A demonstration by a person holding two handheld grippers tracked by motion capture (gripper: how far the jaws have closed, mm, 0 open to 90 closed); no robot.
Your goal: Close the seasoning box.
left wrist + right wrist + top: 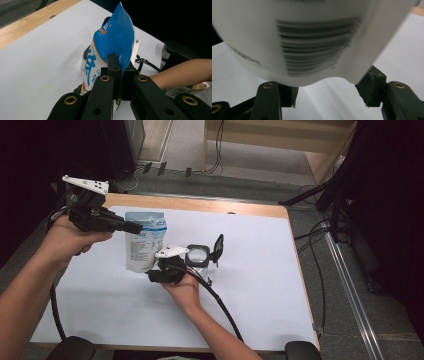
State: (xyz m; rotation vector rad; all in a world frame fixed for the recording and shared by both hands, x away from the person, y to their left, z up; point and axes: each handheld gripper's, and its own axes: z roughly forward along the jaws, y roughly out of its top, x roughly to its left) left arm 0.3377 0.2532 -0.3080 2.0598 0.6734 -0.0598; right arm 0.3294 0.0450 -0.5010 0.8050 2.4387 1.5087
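A: Where does the pouch stand on the tabletop?

B: Left of the middle, nearer the far edge than the near one, upright. The left gripper meets its top corner from the left edge's side, and the left hand sits behind it toward that edge.

A: And the right gripper?

B: At the pouch's lower end, on its near right side; the right hand lies nearer the near edge.

A: Anything beside them?

B: A small container just right of the pouch, near the tabletop's middle, with its lid raised on its right side.

A: From the left gripper view?

B: The pouch rises between the closed jaws, the far edge to its left.
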